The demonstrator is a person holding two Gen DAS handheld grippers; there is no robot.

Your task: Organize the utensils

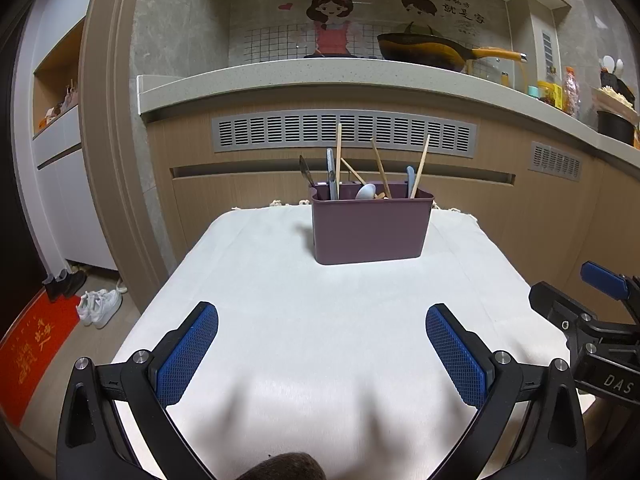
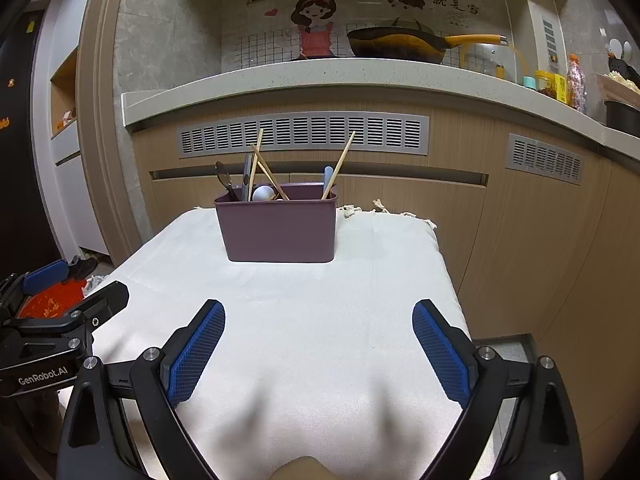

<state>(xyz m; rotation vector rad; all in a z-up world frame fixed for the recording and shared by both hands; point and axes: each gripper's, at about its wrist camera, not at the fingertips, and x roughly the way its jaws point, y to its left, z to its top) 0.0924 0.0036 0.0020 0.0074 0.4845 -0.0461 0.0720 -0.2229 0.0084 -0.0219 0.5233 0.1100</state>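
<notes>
A plum-coloured utensil holder [image 1: 371,227] stands at the far end of a white cloth-covered table [image 1: 304,320]. It also shows in the right wrist view [image 2: 280,226]. Wooden chopsticks [image 1: 420,166], a white spoon [image 1: 366,192], a blue-handled utensil [image 1: 410,178], a grey utensil [image 1: 330,174] and a dark spoon [image 1: 306,172] stand in it. My left gripper [image 1: 322,356] is open and empty over the near part of the cloth. My right gripper [image 2: 318,354] is open and empty, beside the left one.
A kitchen counter [image 1: 320,76] with a yellow-handled wok [image 1: 432,50] runs behind the table. Bottles and jars [image 1: 560,92] stand at the counter's right. White shoes [image 1: 100,306] and a red mat [image 1: 36,344] lie on the floor at left.
</notes>
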